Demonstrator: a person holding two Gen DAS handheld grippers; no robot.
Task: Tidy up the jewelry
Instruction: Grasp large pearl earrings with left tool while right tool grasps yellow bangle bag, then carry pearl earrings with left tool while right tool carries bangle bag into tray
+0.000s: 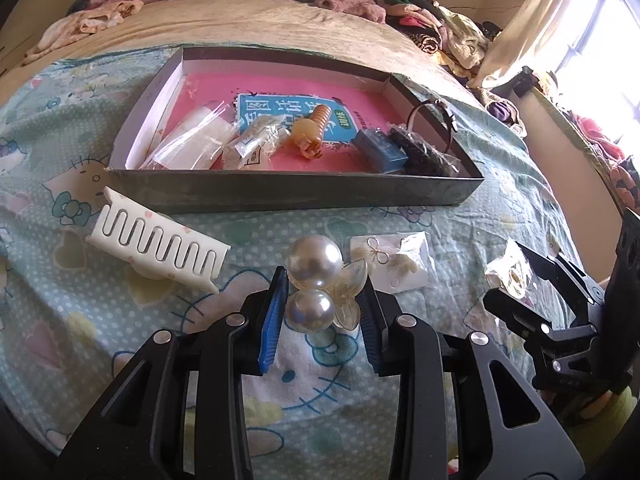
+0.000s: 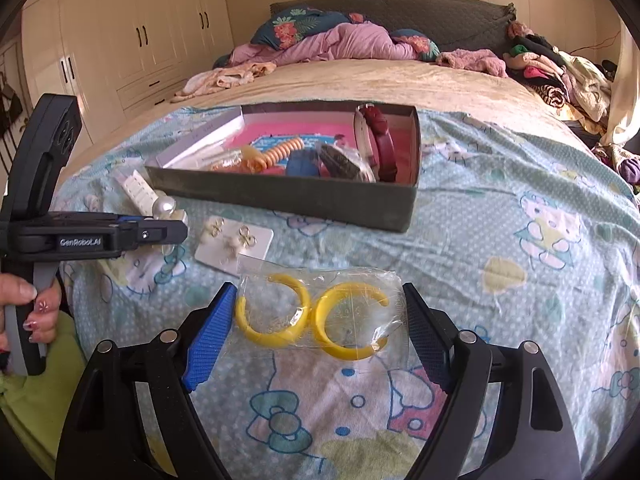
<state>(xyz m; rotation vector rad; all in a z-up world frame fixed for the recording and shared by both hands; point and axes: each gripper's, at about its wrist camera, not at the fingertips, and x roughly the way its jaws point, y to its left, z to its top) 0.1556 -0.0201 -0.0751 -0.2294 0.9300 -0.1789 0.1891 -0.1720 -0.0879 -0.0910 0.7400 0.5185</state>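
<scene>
My left gripper (image 1: 325, 280) is shut on a pearl hair clip (image 1: 316, 280) with two large pearls and a clear flower, just above the bedspread. It also shows in the right wrist view (image 2: 176, 224). My right gripper (image 2: 318, 312) is open around a clear bag of yellow hoop earrings (image 2: 316, 320) lying on the bed; in the left wrist view (image 1: 528, 276) it stands at the bag. A dark tray (image 1: 304, 192) with a pink floor holds several pieces. A white comb clip (image 1: 160, 252) and an earring card (image 1: 394, 264) lie in front of the tray.
The tray (image 2: 304, 200) holds an orange spiral hair tie (image 2: 276, 152), a blue box (image 1: 380, 150), plastic packets (image 1: 192, 140), a dark hair piece (image 1: 428, 156) and a red headband (image 2: 382, 140). Clothes (image 2: 560, 76) pile up at the bed's far right. Wardrobes (image 2: 120, 32) stand left.
</scene>
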